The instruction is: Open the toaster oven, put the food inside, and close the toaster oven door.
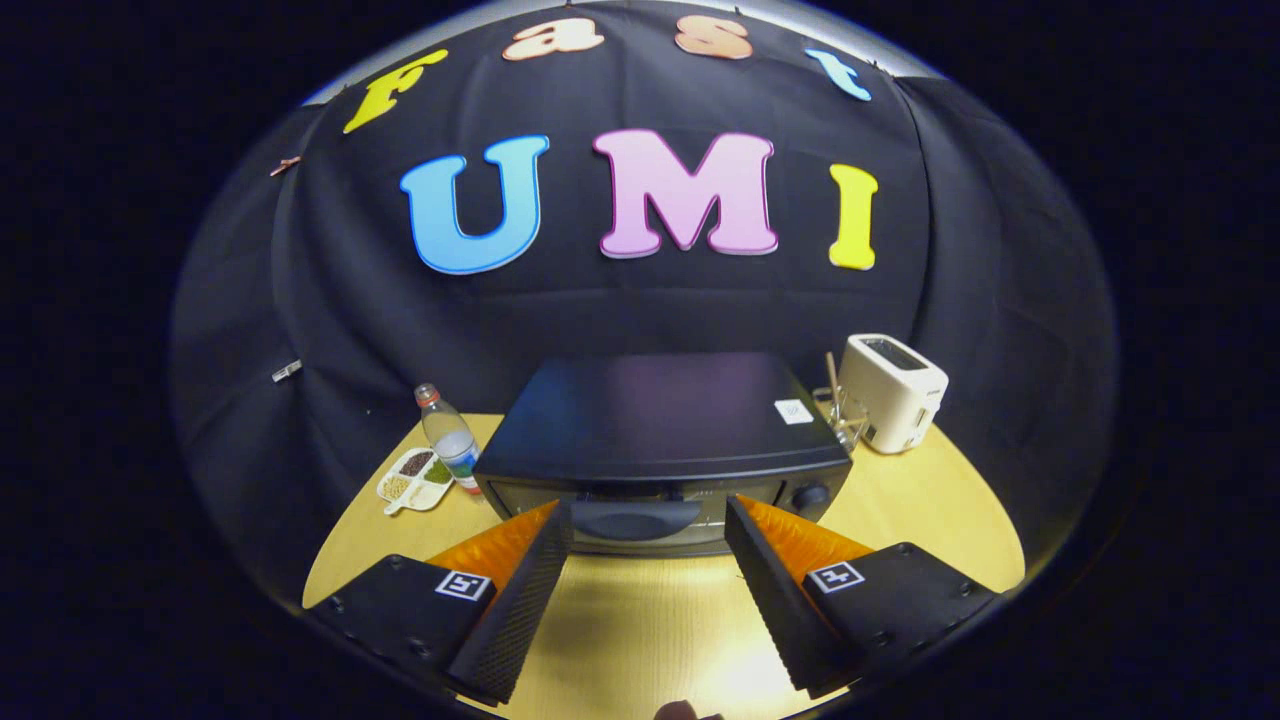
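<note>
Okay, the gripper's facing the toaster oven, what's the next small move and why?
Probably ease the gripper forward and down toward the toaster oven door handle. The door looks closed, the jaws stand open and empty, and the handle sits just ahead between them.

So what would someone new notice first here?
The black toaster oven, door shut, sits mid-table just beyond the open gripper. A white toaster stands to its right; a bottle and a divided snack dish sit to its left on the wooden table.
</note>
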Available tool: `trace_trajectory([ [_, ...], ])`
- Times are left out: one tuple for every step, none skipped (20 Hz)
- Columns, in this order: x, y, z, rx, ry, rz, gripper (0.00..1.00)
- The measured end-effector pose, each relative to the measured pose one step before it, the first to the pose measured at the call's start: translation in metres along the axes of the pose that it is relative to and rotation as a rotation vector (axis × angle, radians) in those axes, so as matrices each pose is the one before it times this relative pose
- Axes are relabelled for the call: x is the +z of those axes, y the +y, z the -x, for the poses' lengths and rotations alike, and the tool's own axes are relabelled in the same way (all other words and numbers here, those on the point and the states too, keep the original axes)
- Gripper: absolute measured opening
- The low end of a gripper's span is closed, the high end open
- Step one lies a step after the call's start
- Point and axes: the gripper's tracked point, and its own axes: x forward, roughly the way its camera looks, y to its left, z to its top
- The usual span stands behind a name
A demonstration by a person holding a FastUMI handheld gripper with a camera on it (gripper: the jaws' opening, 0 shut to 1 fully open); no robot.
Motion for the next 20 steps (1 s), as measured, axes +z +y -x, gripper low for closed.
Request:
trace_trajectory([
  [0.01155,-0.00572,0.01184,0.00220,-0.03598,0.01301,0.99],
  [0.01444,-0.00559,0.01074,0.00115,-0.04206,0.01210,0.99],
  [0.01549,-0.00649,0.00931,-0.00200,-0.04108,0.01021,0.99],
  [0.01669,-0.00733,0.00877,-0.00385,-0.04202,0.00467,0.99],
  [0.01728,-0.00722,0.00877,-0.00401,-0.03988,0.00081,0.99],
  [0.01853,-0.00793,0.00790,-0.00649,-0.03850,-0.00330,0.98],
  [0.01830,-0.00789,0.00776,-0.00736,-0.03137,-0.00825,0.98],
  [0.01876,-0.00865,0.00604,-0.00554,-0.03094,-0.00765,0.98],
  [0.01584,-0.01177,0.00649,-0.00868,-0.02462,-0.00284,0.98],
  [0.01706,-0.01073,0.00592,-0.00830,-0.02880,-0.00152,0.98],
  [0.01821,-0.01039,0.00380,-0.00888,-0.02473,-0.00142,0.98],
  [0.01483,-0.01060,0.00489,-0.01061,-0.02646,0.00061,0.98],
  [0.01577,-0.01124,0.00010,-0.01046,-0.01215,-0.00197,0.98],
  [0.01353,-0.01087,0.00333,-0.01058,-0.01427,-0.00055,0.98],
  [0.01182,-0.00817,0.00456,-0.00934,-0.00899,0.00312,0.98],
  [0.00912,-0.00863,0.00385,-0.00751,-0.00887,0.00708,0.98],
  [0.00497,-0.00652,0.00714,-0.00324,-0.00006,0.00936,0.98],
  [0.00548,-0.00503,0.00549,0.00273,0.00133,0.00698,0.98],
  [0.00612,-0.00335,0.00612,0.00278,-0.00797,0.00463,0.98],
  [0.00322,-0.00323,0.00593,0.00449,0.00319,0.00231,0.98],
])
